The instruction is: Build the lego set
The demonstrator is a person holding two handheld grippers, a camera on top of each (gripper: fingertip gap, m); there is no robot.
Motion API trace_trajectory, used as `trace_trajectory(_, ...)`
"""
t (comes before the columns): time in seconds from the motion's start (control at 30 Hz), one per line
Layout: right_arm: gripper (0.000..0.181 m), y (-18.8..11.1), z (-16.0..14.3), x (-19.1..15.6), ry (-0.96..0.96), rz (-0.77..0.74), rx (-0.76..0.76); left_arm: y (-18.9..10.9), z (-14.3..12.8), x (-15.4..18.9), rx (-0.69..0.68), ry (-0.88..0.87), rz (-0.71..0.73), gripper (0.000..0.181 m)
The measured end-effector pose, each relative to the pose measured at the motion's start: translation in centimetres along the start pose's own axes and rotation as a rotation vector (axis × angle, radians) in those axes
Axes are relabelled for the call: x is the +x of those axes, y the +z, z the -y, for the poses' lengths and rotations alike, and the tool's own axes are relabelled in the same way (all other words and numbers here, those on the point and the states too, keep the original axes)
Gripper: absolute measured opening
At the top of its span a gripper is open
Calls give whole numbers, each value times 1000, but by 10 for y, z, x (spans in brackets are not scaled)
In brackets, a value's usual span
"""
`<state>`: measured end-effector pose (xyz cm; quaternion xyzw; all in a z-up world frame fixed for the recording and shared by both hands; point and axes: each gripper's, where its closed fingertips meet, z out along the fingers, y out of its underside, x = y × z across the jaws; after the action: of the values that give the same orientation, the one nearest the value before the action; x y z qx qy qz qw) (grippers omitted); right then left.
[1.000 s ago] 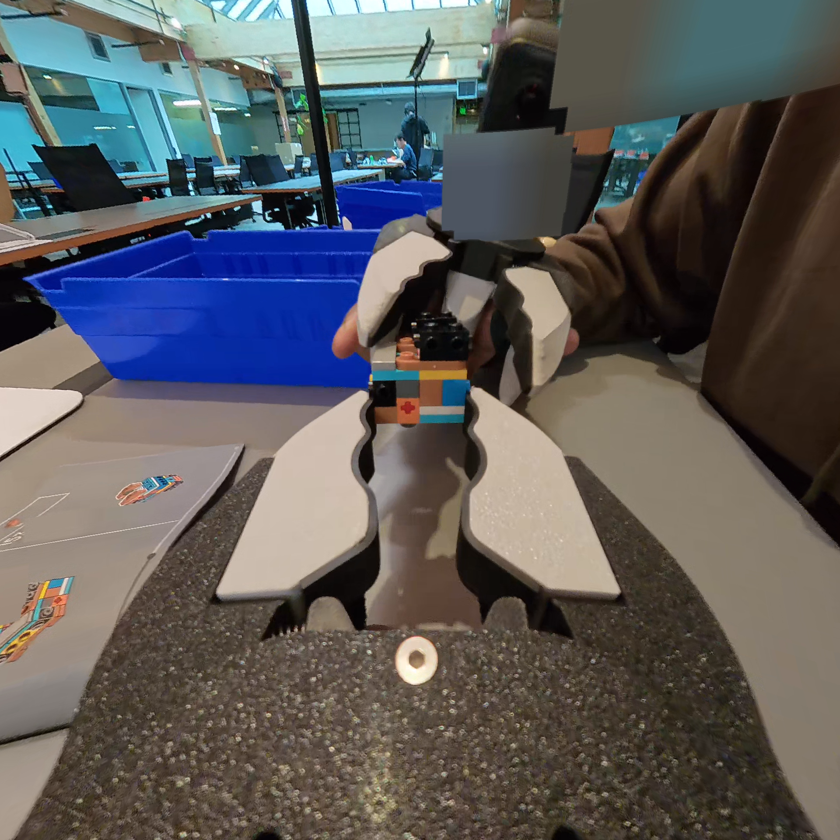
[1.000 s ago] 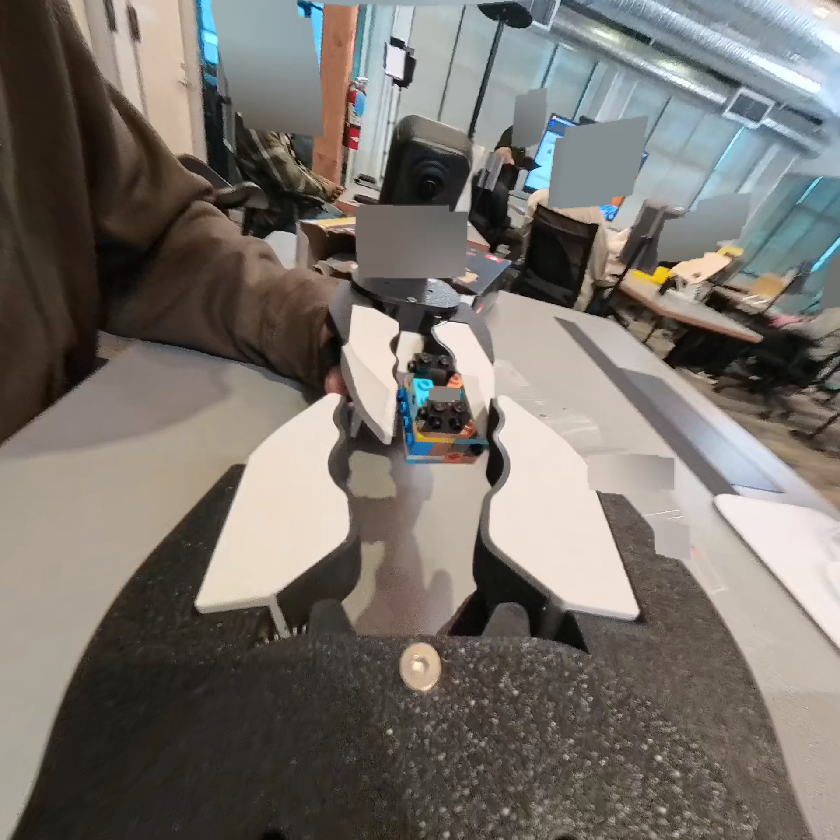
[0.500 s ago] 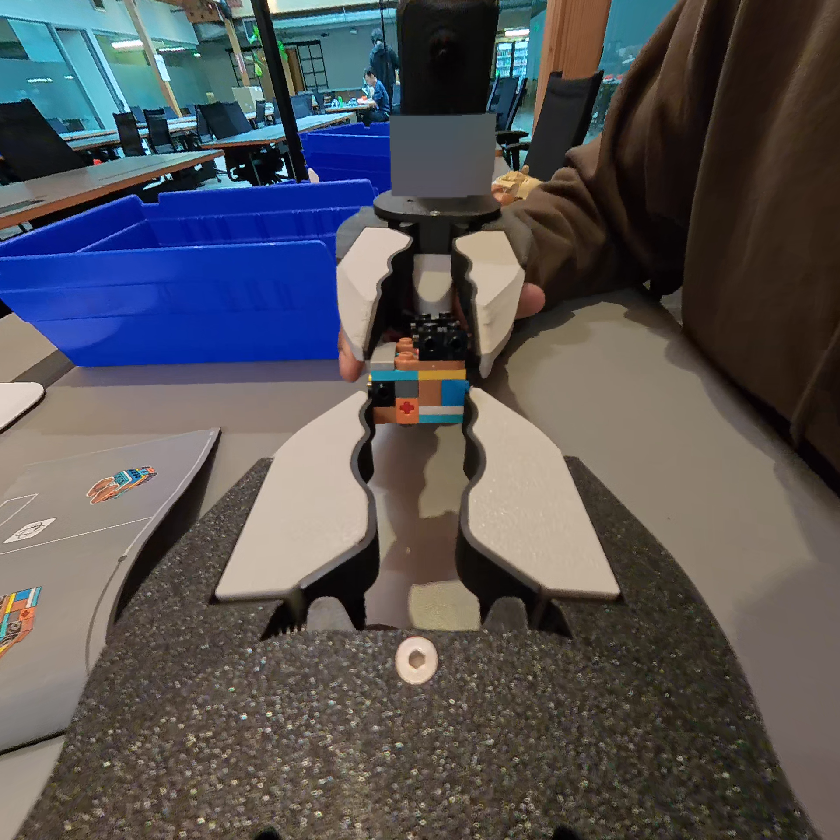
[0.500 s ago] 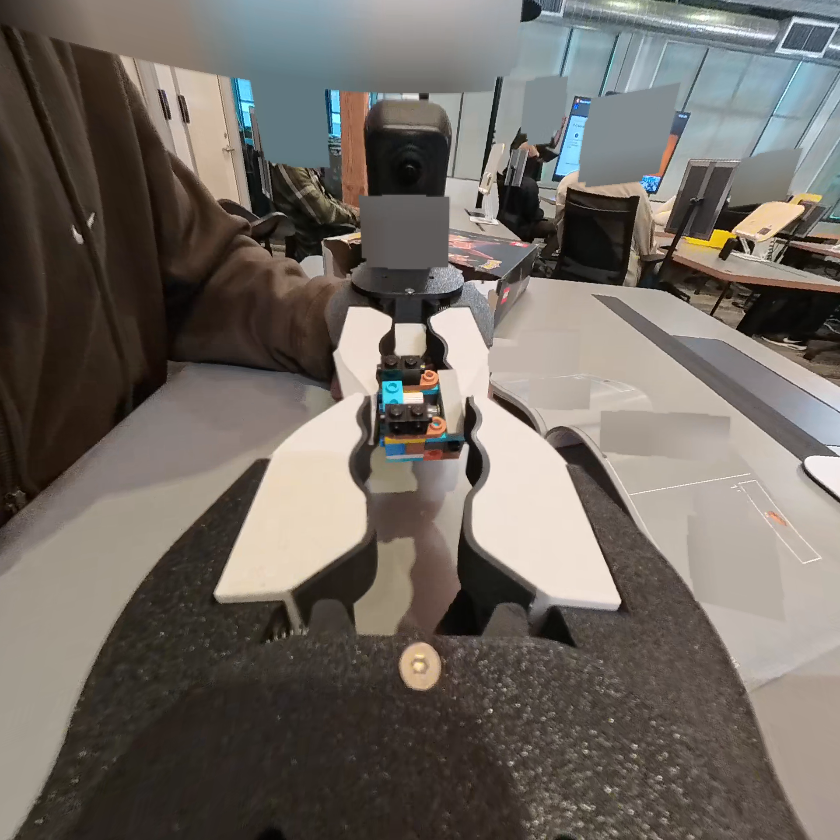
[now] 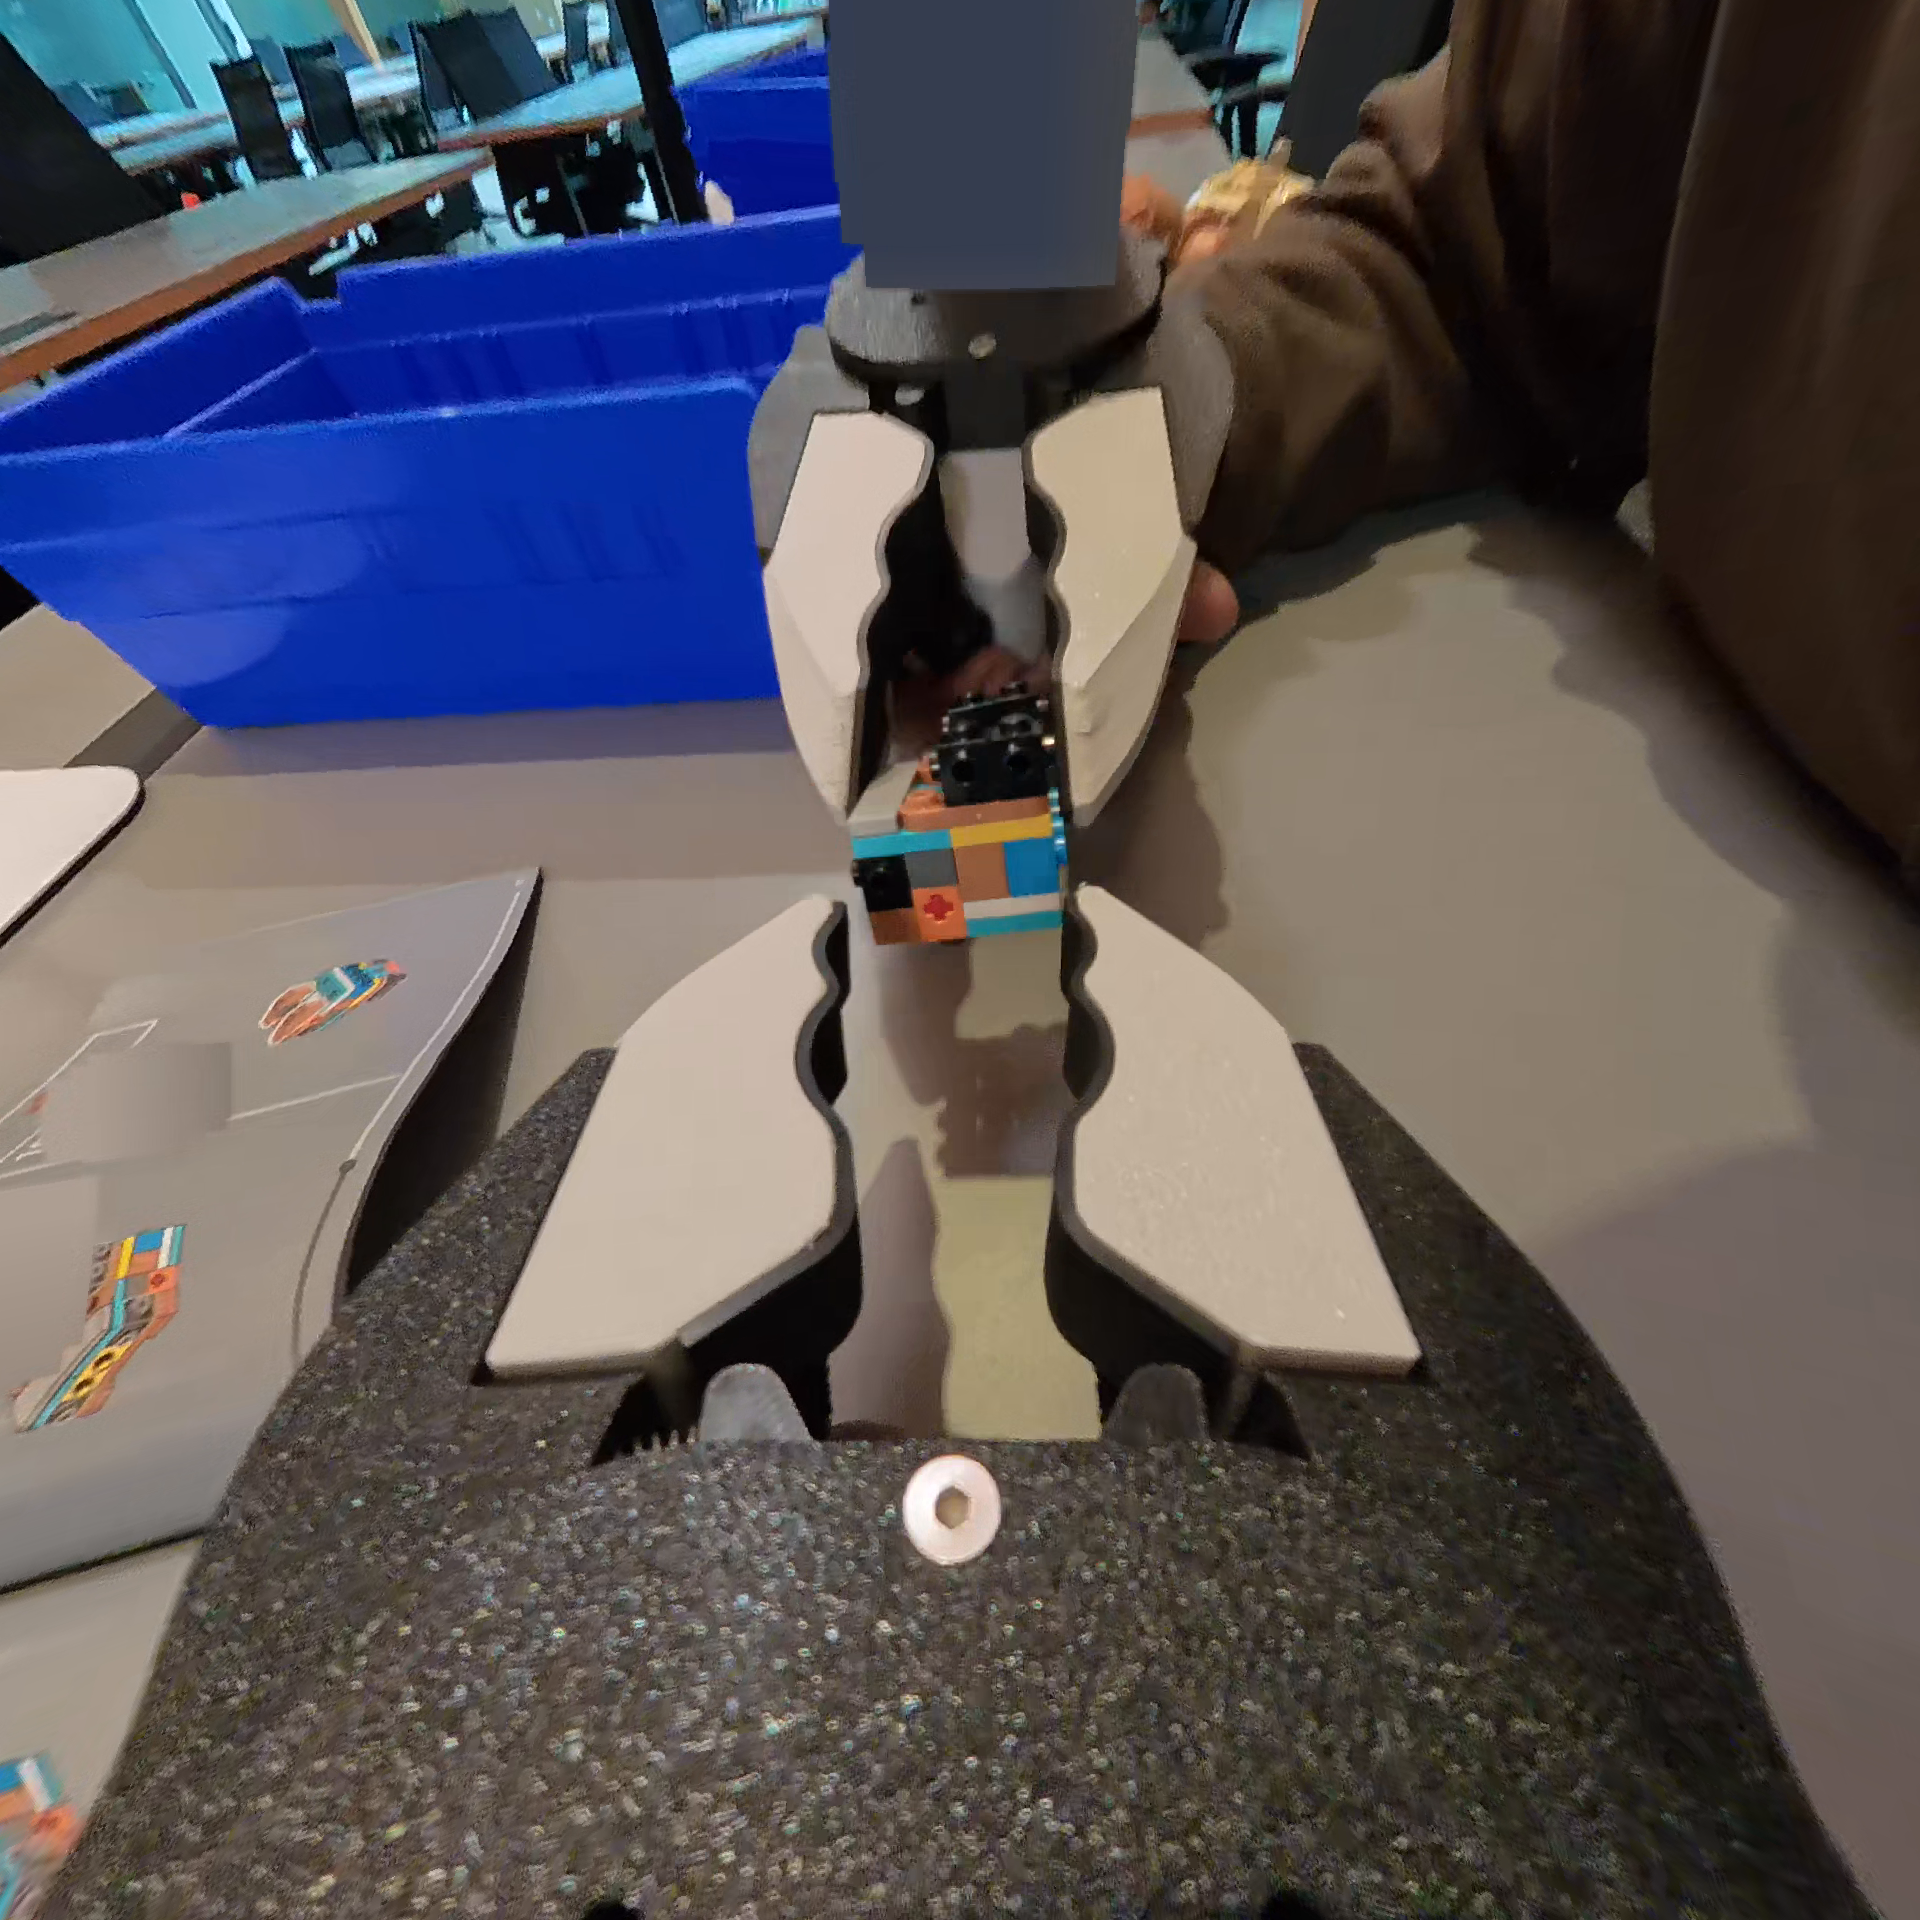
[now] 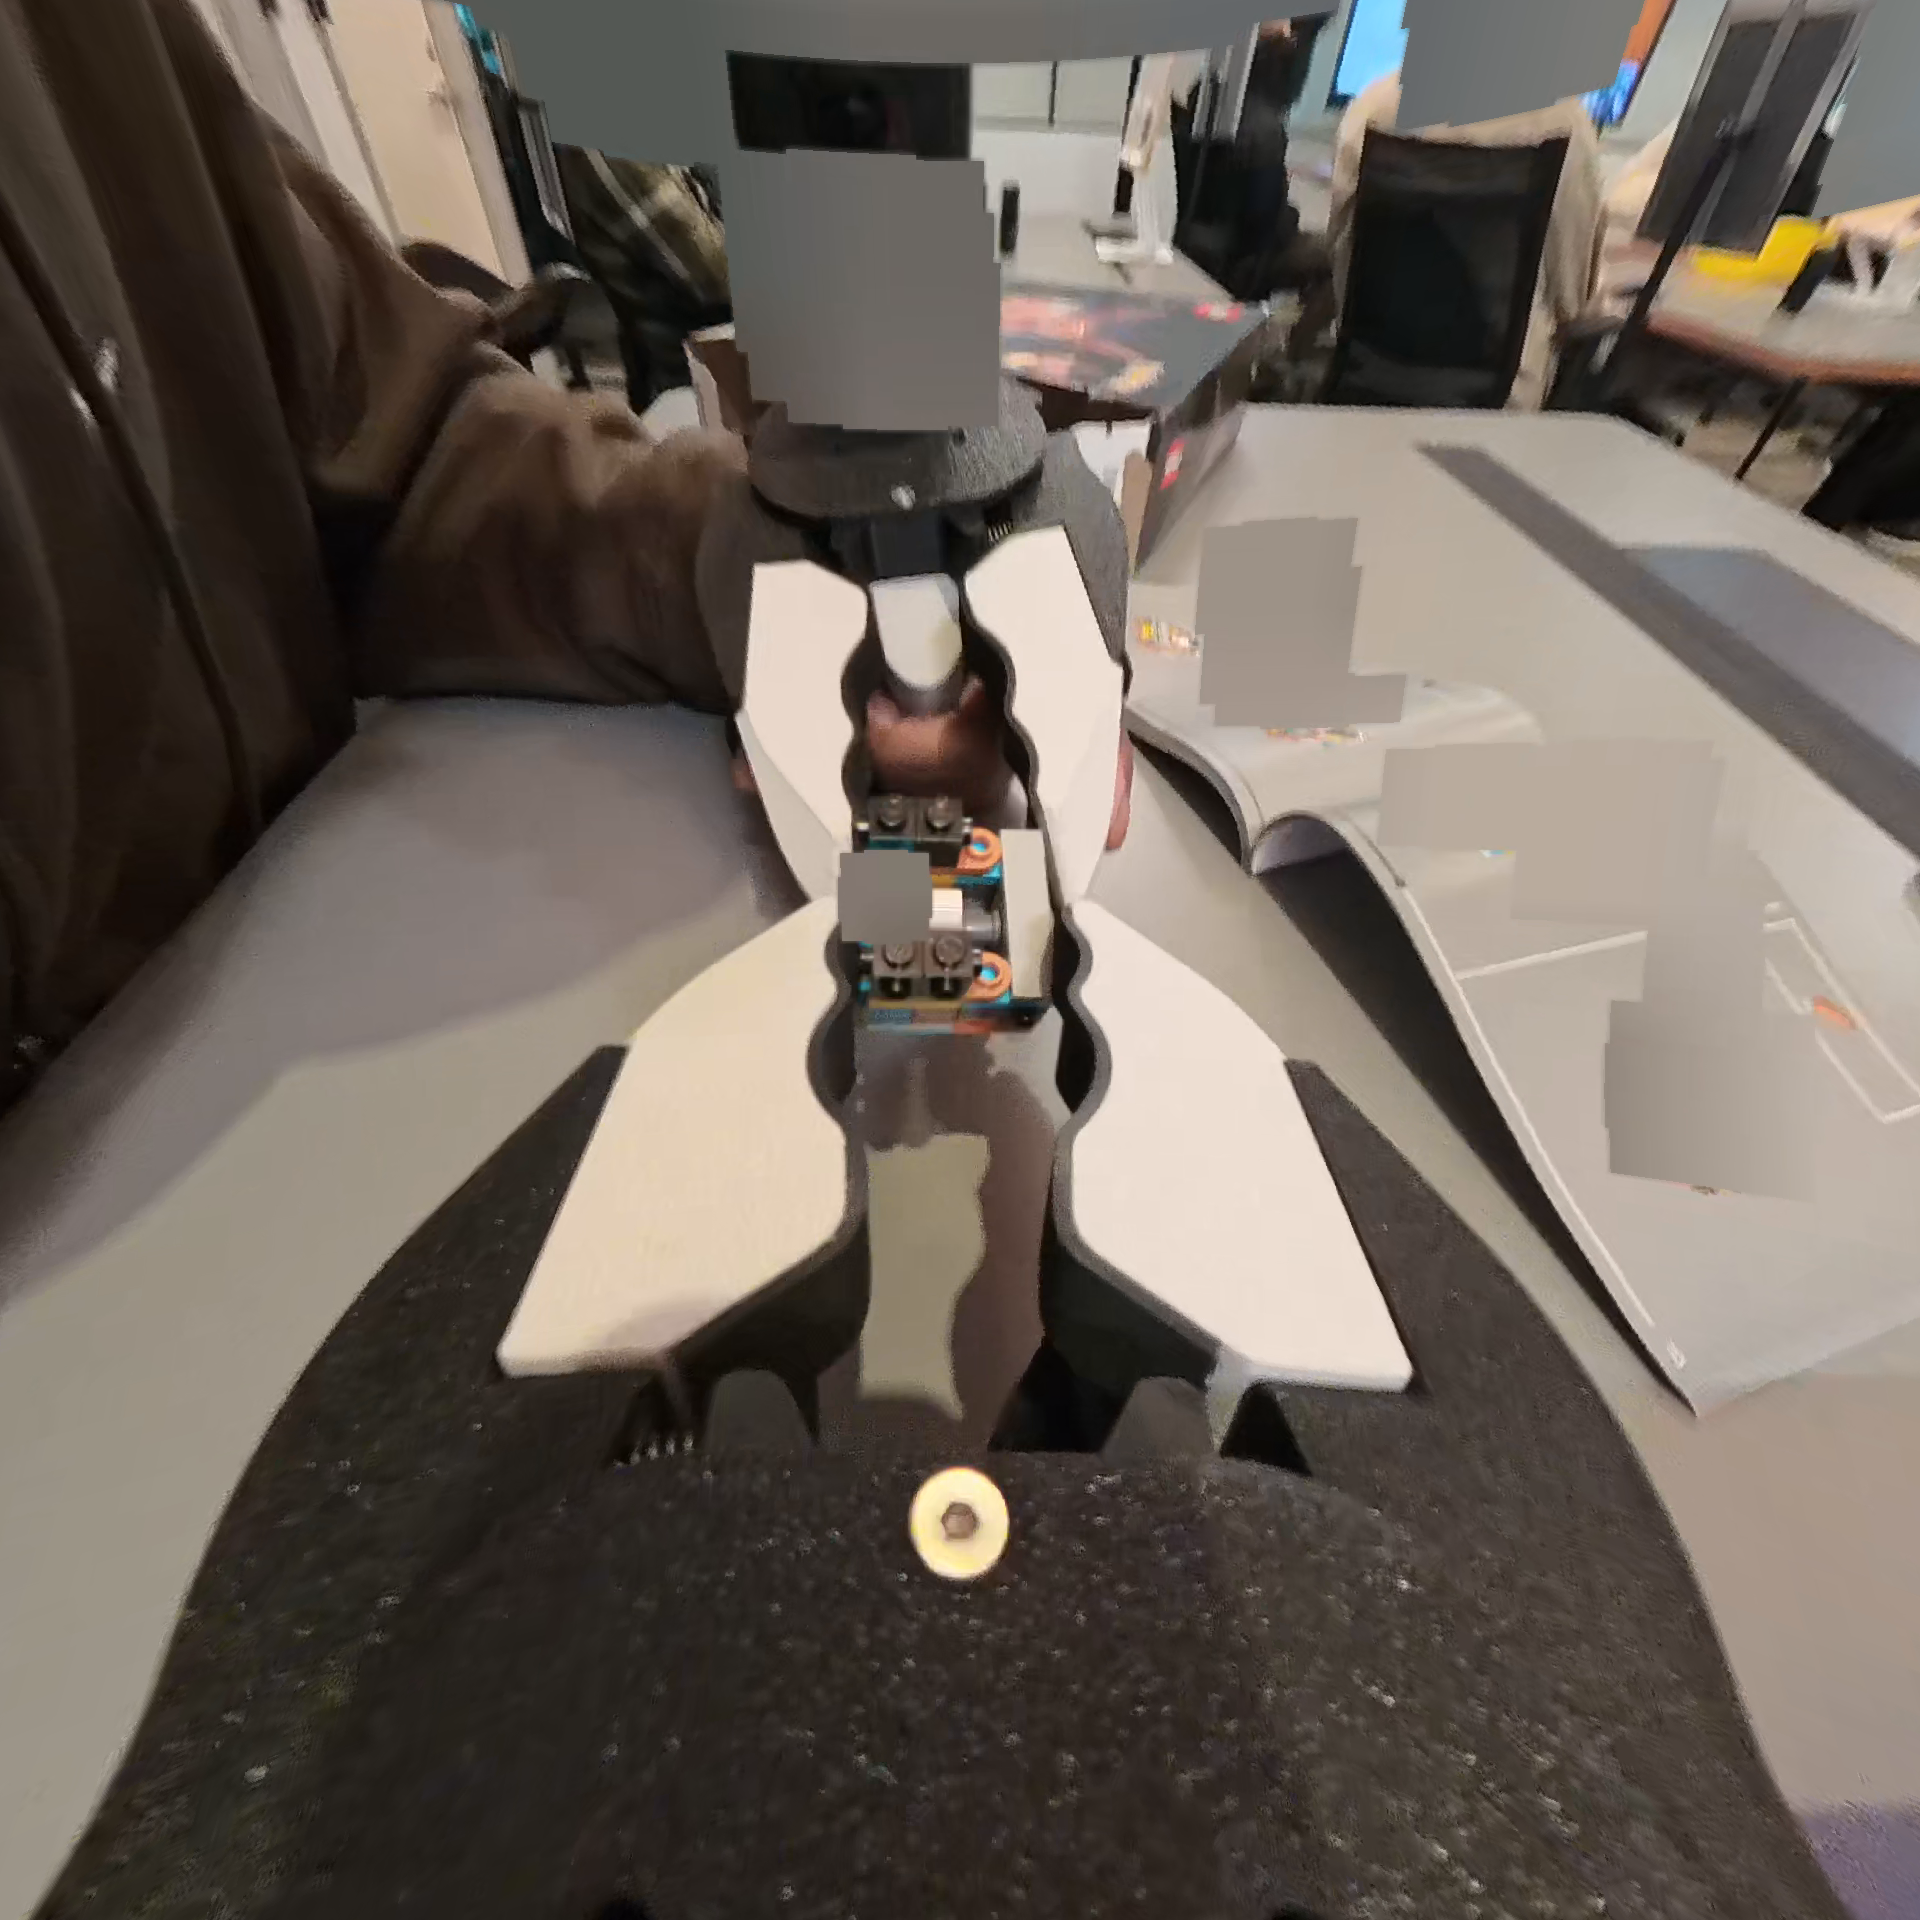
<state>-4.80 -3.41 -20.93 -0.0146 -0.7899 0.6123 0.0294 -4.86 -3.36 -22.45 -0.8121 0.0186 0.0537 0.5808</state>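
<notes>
A small lego model [image 5: 961, 873] of teal, orange, yellow and black bricks hangs just above the grey table [image 5: 1455, 935]. My left gripper [image 5: 951, 914] is shut on its near end. My right gripper [image 5: 966, 800] faces it from the far side, fingers around the black studded end. In the right wrist view the model [image 6: 935, 977] shows its studded top between my right gripper's [image 6: 945, 966] fingertips. The left gripper [image 6: 951, 873] closes on it from the far side. Both hold the model end to end.
Blue bins [image 5: 416, 540] stand at the back left. An open instruction booklet [image 5: 208, 1143] lies left of the left gripper and also shows in the right wrist view [image 6: 1558, 987]. A dark lego box [image 6: 1143, 364] stands behind. A person's brown sleeve [image 5: 1403, 343] rests on the table. The tips of both grippers are at nearly the same place.
Both grippers have come closer together and tipped down toward the table. The model stays held between them and now shows more of its top in the right wrist view.
</notes>
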Motion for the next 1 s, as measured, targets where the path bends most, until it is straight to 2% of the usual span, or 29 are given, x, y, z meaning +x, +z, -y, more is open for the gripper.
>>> trace_trajectory(0.07,35,0,-9,7,20,-27,-63,-3,-7,-5,-40,2,14,39)
trace_trajectory(0.13,21,1,-17,11,50,-47,-117,-5,-13,-9,-69,-11,18,39)
trace_trajectory(0.4,21,4,-41,18,127,-87,-302,-6,-22,-12,-125,-23,31,39)
trace_trajectory(0.77,22,0,-51,21,149,-119,-367,-5,-24,-13,-144,-19,42,38)
trace_trajectory(1.0,33,-3,-53,17,102,-115,-377,-4,-25,-13,-153,-13,46,38)
